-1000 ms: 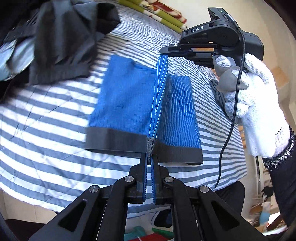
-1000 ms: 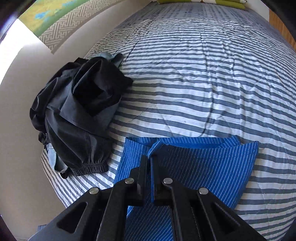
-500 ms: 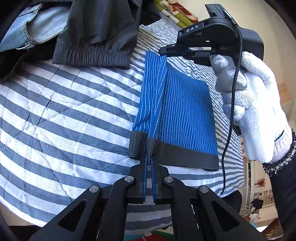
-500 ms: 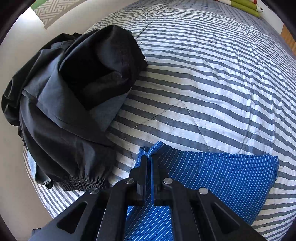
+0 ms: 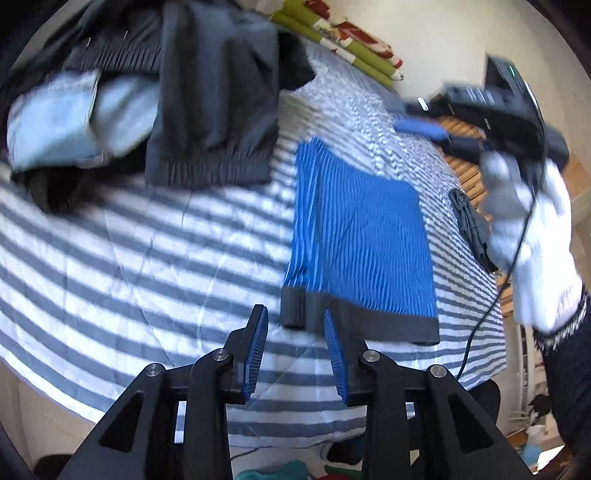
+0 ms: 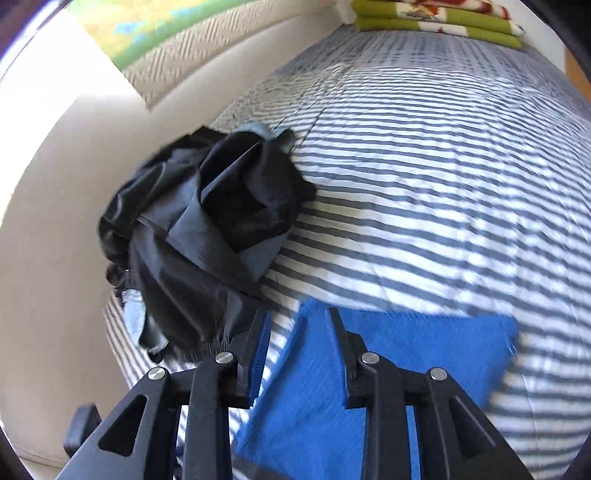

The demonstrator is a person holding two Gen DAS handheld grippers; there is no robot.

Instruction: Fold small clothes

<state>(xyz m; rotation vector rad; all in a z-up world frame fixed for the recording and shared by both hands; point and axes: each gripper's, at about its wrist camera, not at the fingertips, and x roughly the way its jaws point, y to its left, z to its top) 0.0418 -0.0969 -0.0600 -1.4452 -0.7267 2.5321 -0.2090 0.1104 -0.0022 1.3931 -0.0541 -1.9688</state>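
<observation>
Blue striped shorts point(image 5: 360, 240) with a dark grey waistband lie folded flat on the striped bed, their left part doubled over. My left gripper point(image 5: 293, 314) stands open just in front of the waistband's left end, nothing between its fingers. In the right wrist view the same blue shorts point(image 6: 388, 354) lie below my right gripper point(image 6: 299, 314), which is open and empty above their far left corner. The right gripper point(image 5: 424, 118) also shows in the left wrist view, blurred, held by a white-gloved hand point(image 5: 532, 236) above the shorts' far right corner.
A heap of black and pale blue clothes point(image 5: 147, 92) lies at the bed's far left, close to the shorts; the same clothes heap point(image 6: 207, 236) sits beside the wall. A small dark garment point(image 5: 471, 229) lies at the right edge. Folded green blankets point(image 6: 436, 18) rest at the bed's far end.
Both grippers have opened and let go of the shorts' folded edge. The shorts now lie flat. The right gripper has lifted away up and to the right; both views are motion-blurred.
</observation>
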